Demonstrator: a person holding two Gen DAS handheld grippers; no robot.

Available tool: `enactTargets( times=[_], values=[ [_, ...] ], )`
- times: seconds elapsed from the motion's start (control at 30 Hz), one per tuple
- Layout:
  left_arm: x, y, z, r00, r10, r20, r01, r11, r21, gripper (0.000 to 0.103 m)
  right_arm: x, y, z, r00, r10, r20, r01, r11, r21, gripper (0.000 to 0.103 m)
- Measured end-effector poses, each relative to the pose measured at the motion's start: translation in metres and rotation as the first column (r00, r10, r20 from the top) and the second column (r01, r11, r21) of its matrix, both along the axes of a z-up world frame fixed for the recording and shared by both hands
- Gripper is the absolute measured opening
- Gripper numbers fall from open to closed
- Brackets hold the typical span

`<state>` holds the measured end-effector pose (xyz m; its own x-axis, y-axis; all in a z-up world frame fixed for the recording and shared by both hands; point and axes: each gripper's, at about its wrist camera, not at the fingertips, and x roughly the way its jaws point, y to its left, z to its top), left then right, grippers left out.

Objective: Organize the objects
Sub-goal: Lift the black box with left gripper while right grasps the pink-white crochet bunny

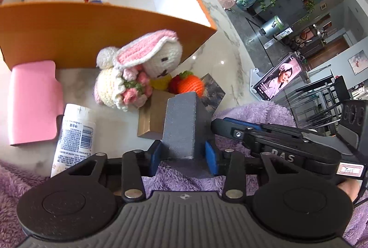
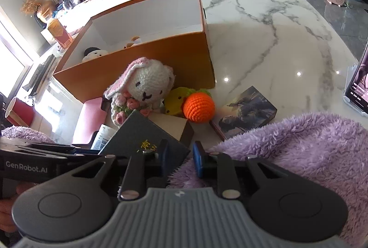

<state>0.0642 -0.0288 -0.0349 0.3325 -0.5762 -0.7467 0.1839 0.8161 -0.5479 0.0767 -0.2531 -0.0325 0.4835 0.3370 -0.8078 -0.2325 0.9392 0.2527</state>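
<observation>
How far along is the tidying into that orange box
Early on. Done: a snowman toy and a small figure sit inside the orange box. In hand: the left gripper clamps a dark grey box. Left on the table: crochet bunny, orange ball, pink case, tube, picture box.

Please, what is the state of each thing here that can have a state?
orange box: open on top, toys inside.
dark box: upright, held at its base.
left gripper: shut on dark box.
right gripper: grip unclear.
phone: screen on, propped up.
tube: lying flat.
</observation>
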Motion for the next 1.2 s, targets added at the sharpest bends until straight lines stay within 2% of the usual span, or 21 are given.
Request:
enactTargets(
  times=[0.2, 0.47, 0.5, 0.57, 0.63, 0.93, 1.03, 1.2],
  values=[
    [-0.014, 0.007, 0.032, 0.99, 0.033, 0.137, -0.048, 0.993, 0.108, 0.044, 0.001, 0.008, 0.006, 1.0, 0.019, 0.009, -0.019, 1.0, 0.011, 0.024],
    [-0.018, 0.035, 0.054, 0.957, 0.141, 0.252, -0.189, 0.966, 0.177, 0.044, 0.019, 0.042, 0.013, 0.995, 0.095, 0.018, -0.096, 0.995, 0.038, 0.026],
    [-0.017, 0.04, 0.055, 0.954, 0.153, 0.257, -0.202, 0.963, 0.18, 0.044, 0.022, 0.044, 0.014, 0.995, 0.098, 0.017, -0.099, 0.994, 0.041, 0.027],
    [-0.014, 0.047, 0.056, 0.95, 0.172, 0.262, -0.222, 0.959, 0.176, 0.044, 0.03, 0.048, 0.014, 0.996, 0.088, 0.016, -0.088, 0.995, 0.051, 0.04],
    [-0.011, 0.054, 0.056, 0.945, 0.188, 0.266, -0.239, 0.956, 0.172, 0.044, 0.038, 0.05, 0.013, 0.997, 0.07, 0.015, -0.071, 0.996, 0.05, 0.047],
    [0.004, 0.061, 0.048, 0.942, 0.193, 0.276, -0.25, 0.949, 0.19, 0.044, 0.064, 0.063, 0.0, 0.998, 0.053, -0.033, -0.051, 0.996, 0.069, 0.057],
    [0.006, 0.065, 0.046, 0.941, 0.193, 0.278, -0.252, 0.947, 0.197, 0.044, 0.07, 0.067, -0.006, 0.998, 0.033, -0.055, -0.029, 0.997, 0.072, 0.067],
    [0.008, 0.073, 0.045, 0.942, 0.2, 0.267, -0.256, 0.948, 0.191, 0.044, 0.084, 0.068, -0.015, 0.997, -0.016, -0.077, 0.023, 0.996, 0.092, 0.069]
  ],
)
